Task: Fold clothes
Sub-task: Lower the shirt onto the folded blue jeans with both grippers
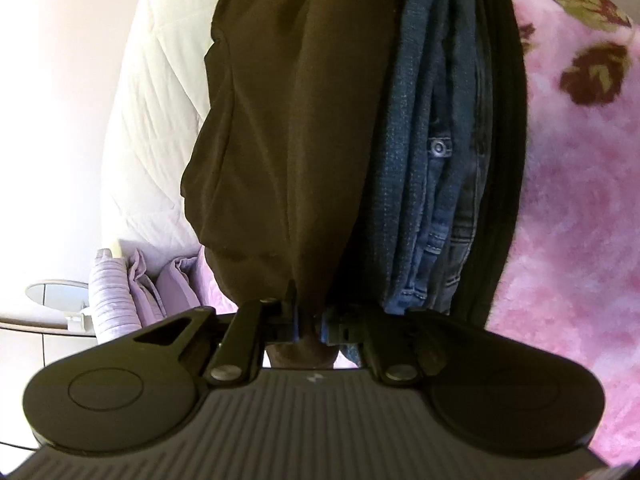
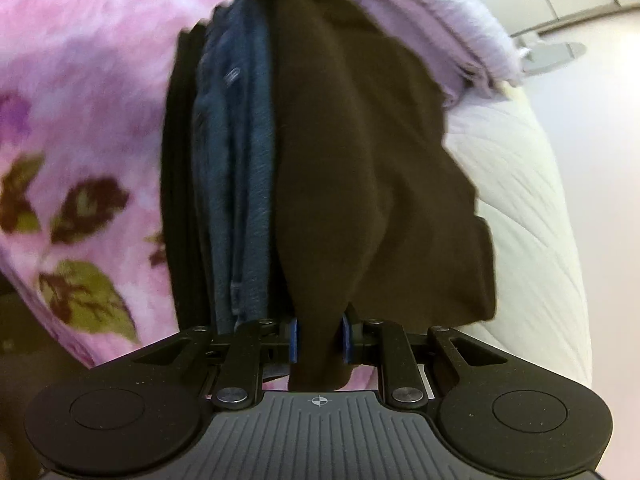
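left gripper [image 1: 308, 320]: clamped on brown cloth [image 1: 280, 120] edge | right gripper [image 2: 319, 340]: pinching same cloth's other end | cloth: hangs stretched between both, beside jeans [image 1: 432, 160] | surroundings: pink blanket [image 1: 568, 200] one side, white quilt [image 1: 152, 120] other

A dark brown garment [image 1: 280, 128] hangs stretched between my two grippers, loosely creased — its cloth bunched at each end. Just beside it I see folded blue jeans [image 1: 432, 168] stacked on black clothing [image 1: 500, 160] — edges aligned.
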### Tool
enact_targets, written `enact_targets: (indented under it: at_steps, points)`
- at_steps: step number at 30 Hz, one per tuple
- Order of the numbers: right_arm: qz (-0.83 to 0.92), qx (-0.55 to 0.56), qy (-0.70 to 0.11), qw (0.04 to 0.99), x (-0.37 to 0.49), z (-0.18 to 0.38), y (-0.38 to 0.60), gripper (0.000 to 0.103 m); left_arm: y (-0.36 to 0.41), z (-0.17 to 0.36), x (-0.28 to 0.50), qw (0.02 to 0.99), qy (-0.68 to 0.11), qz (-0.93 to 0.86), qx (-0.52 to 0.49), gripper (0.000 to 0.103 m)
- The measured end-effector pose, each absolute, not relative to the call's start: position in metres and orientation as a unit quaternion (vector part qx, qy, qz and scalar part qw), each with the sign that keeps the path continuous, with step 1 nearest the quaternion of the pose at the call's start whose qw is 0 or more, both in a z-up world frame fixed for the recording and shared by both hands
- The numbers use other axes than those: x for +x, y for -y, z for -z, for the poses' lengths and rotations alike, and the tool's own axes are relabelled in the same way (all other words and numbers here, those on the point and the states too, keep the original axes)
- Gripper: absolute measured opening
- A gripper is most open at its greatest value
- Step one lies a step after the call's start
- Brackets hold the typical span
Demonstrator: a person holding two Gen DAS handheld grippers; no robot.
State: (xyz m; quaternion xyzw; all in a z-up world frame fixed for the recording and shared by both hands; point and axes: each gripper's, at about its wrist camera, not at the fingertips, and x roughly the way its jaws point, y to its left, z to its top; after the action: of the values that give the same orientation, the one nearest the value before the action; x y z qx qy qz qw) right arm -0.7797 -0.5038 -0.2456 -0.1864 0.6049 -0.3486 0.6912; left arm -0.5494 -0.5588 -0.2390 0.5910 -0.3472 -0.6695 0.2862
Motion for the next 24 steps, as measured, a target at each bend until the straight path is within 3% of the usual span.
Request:
enact_targets:
  at_steps: [6, 10, 13, 16, 19, 24]
  points:
    - [0.364, -0.182, -0.597, 0.691, -0.779, 0.24, 0.497, 0.022, 0.549, 0.23, -0.561, 0.287, 0.348, 0.677, 0.582, 0.009]
    - [0.375, -0.139, -0.589, 0.702, -0.782, 0.221, 0.486, 0.024, 0.541, 0.209, -0.544, 0.3, 0.315, 0.694, 0.574, 0.019]
    - [0.392, -0.09, -0.57, 0.716, -0.784, 0.198, 0.479, 0.024, 0.541, 0.186, -0.547, 0.337, 0.267, 0.713, 0.554, 0.019]
    - [0.429, -0.037, -0.512, 0.743, -0.787, 0.166, 0.481, 0.024, 0.562, 0.175, -0.547, 0.401, 0.188, 0.744, 0.501, 0.019]
    - [0.472, 0.025, -0.453, 0.756, -0.788, 0.144, 0.498, 0.024, 0.577, 0.168, -0.545, 0.424, 0.156, 0.748, 0.487, 0.019]
    - [0.498, 0.157, -0.405, 0.75, -0.791, 0.161, 0.559, 0.024, 0.585, 0.156, -0.553, 0.409, 0.109, 0.739, 0.524, 0.019]
